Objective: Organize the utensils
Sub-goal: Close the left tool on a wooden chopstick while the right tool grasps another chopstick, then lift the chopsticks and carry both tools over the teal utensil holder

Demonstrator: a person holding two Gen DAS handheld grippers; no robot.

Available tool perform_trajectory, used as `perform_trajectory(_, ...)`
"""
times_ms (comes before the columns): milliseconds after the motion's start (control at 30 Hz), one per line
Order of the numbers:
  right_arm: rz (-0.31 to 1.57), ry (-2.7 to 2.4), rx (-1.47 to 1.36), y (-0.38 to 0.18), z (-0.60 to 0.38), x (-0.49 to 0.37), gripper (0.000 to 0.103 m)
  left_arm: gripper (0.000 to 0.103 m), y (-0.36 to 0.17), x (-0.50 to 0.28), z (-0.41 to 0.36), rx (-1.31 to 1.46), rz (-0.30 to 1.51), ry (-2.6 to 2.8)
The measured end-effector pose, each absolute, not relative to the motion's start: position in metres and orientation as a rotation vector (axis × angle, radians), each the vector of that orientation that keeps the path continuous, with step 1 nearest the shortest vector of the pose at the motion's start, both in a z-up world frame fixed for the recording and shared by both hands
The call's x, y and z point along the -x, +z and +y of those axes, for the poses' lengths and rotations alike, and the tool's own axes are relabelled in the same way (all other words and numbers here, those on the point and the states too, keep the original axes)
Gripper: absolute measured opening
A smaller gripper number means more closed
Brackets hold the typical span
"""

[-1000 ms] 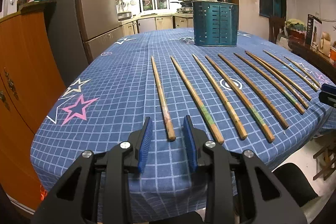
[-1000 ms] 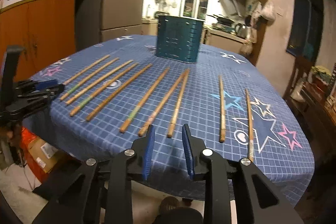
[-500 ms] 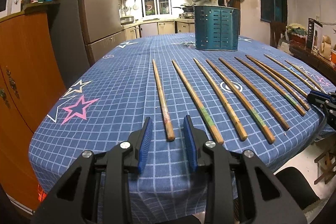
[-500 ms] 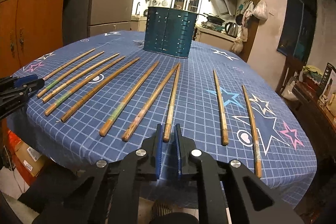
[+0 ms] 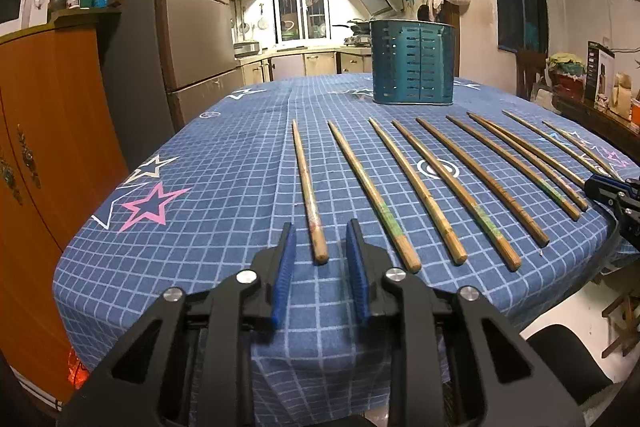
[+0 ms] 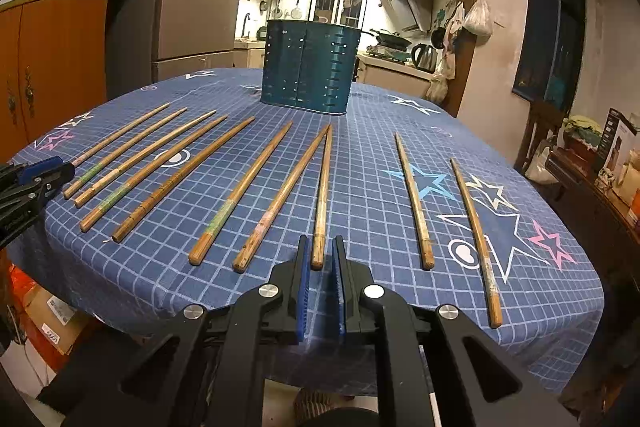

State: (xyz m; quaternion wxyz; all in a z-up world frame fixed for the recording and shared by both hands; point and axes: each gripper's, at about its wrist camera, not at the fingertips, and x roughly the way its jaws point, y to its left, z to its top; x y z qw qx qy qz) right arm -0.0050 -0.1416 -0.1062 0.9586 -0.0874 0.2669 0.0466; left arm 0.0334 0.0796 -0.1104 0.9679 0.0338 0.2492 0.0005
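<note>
Left gripper (image 5: 319, 239), black with blue pads, hovers at the near table edge; jaws have just been closing, a gap remains, and the butt of the leftmost worn wooden chopstick (image 5: 307, 189) lies between the tips, pads not touching it

Right gripper (image 6: 320, 253), same build, jaws have just been closing to a narrow slot; the butt of another wooden chopstick (image 6: 322, 195) sits in the slot, whether the pads press it I cannot tell

Remaining wooden chopsticks (image 6: 236, 191) lie fanned side by side on the blue grid tablecloth with stars (image 5: 224, 163), butts toward the near edge

Beyond the tips, a teal perforated metal utensil holder (image 6: 309, 67) stands upright, apart from them, at the table's far side
</note>
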Motion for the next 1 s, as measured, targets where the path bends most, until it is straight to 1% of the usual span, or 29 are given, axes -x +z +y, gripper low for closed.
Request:
perform_trajectory(100, 0.523, 0.086, 0.166, -0.109, -0.141, 0.008, 0.012, 0.019, -0.112, -0.032, 0.075, -0.074, 0.493, 0.002)
perform_trajectory(333, 0.466, 0.067, 0.182, -0.114, -0.137, 0.017, 0.012, 0.017, -0.113, -0.033, 0.076, -0.06, 0.467, -0.001)
perform_trajectory(367, 0.463, 0.067, 0.18, -0.114, -0.137, 0.018, 0.011, 0.016, -0.113, -0.032, 0.076, -0.059, 0.458, -0.001)
perform_trajectory(400, 0.464, 0.074, 0.175, -0.113, -0.137, 0.017, 0.007, 0.015, -0.114, -0.031, 0.075, -0.06, 0.452, 0.001)
perform_trajectory(500, 0.464, 0.079, 0.173, -0.112, -0.137, 0.019, 0.007, 0.008, -0.115, -0.029, 0.073, -0.061, 0.439, -0.006)
perform_trajectory(767, 0.444, 0.094, 0.152, -0.1, -0.142, 0.029, 0.007, 0.005, -0.11, -0.029, 0.081, -0.03, 0.439, 0.021)
perform_trajectory(1000, 0.406, 0.096, 0.125, -0.071, -0.154, 0.044, 0.007, 0.005, -0.076, -0.014, 0.092, -0.014, 0.379, 0.045)
